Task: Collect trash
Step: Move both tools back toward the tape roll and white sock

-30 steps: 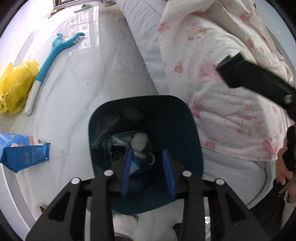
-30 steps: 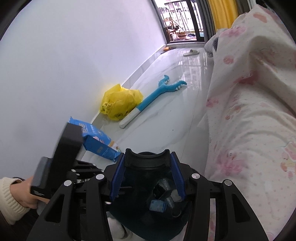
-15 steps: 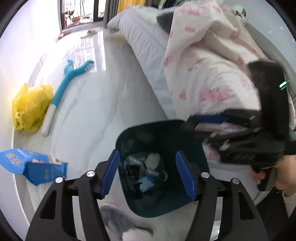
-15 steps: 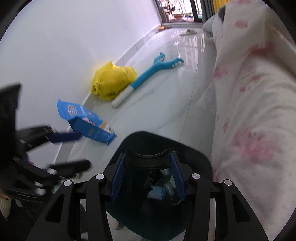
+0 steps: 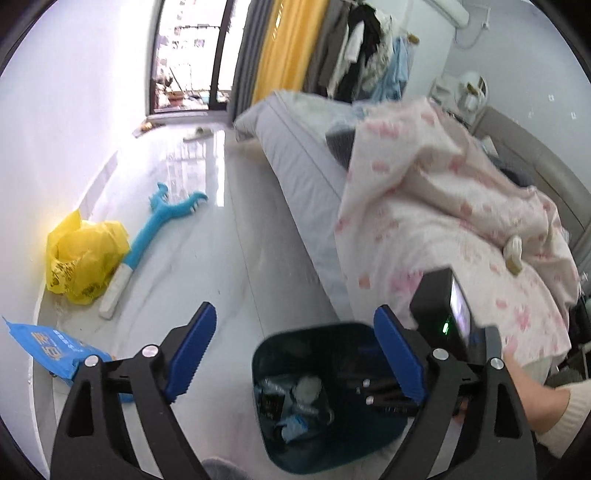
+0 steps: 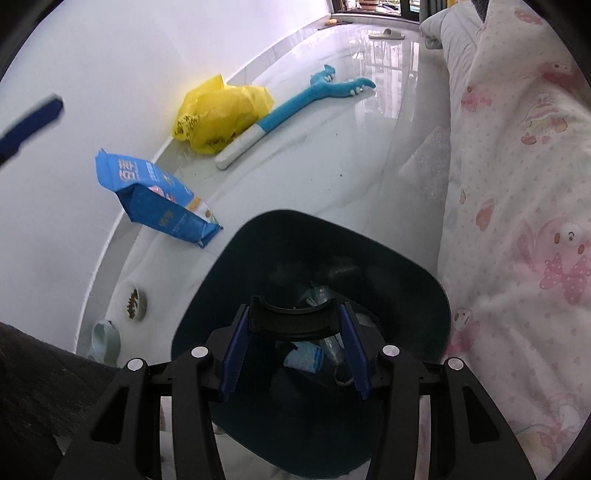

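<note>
A dark teal trash bin [image 5: 314, 410] stands on the floor beside the bed, with crumpled wrappers and a bottle inside; it also shows in the right wrist view [image 6: 317, 280]. My left gripper [image 5: 291, 354] is wide open and empty, raised above the bin's near side. My right gripper [image 6: 293, 350] is shut on a black curved piece [image 6: 293, 319] and holds it over the bin. A blue snack bag [image 6: 155, 199] and a yellow plastic bag [image 6: 221, 114] lie on the floor by the wall.
A blue dinosaur-shaped stick [image 6: 295, 107] lies on the floor. The bed with a pink patterned blanket [image 6: 517, 221] borders the right side. Two small pet bowls [image 6: 135, 302] sit near the wall. A slipper [image 6: 386, 34] lies far off by the window.
My left gripper opened wide and rose up and back from the bin, tilting up toward the room. My right gripper moved closer over the bin with the black piece.
</note>
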{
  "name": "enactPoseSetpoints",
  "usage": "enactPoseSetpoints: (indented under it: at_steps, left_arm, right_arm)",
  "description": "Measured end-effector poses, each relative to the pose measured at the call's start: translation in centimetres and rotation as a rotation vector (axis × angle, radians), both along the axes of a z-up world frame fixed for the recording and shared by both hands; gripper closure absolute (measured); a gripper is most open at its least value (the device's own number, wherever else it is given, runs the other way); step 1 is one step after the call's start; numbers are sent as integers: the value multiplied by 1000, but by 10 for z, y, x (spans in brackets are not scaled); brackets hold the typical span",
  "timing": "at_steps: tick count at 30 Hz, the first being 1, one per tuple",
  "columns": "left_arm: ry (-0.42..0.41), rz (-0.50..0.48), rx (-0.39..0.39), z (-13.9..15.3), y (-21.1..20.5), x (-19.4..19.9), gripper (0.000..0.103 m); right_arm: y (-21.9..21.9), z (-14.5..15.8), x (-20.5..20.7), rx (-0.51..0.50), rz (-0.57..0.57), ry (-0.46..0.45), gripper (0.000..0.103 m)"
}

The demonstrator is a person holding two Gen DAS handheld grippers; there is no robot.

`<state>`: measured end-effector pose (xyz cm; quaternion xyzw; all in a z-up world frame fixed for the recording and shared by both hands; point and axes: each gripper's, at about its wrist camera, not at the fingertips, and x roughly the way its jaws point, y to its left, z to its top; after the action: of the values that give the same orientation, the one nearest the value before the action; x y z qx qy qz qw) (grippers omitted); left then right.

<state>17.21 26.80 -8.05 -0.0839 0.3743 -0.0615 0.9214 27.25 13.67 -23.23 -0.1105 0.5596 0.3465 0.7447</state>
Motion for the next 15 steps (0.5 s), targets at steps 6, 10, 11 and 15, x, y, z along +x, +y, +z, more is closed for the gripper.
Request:
enactPoseSetpoints:
  at_steps: [6,10,11,15]
  left_arm:
    - [-70,25,0,21,-3,3,10]
    - [-112,16,26,34,-10,1,10]
    - [-124,10,32,38,-13,1,10]
    - [-169,-4,43,54,-23,1,9]
  right_arm:
    - [1,1,-5,-32,20,-11,43]
    - [-1,5,-6,-36,30,-8,38]
    - [-1,6,-7,-41,34,-13,38]
    - [-5,15,-9,-38,43,-37,37]
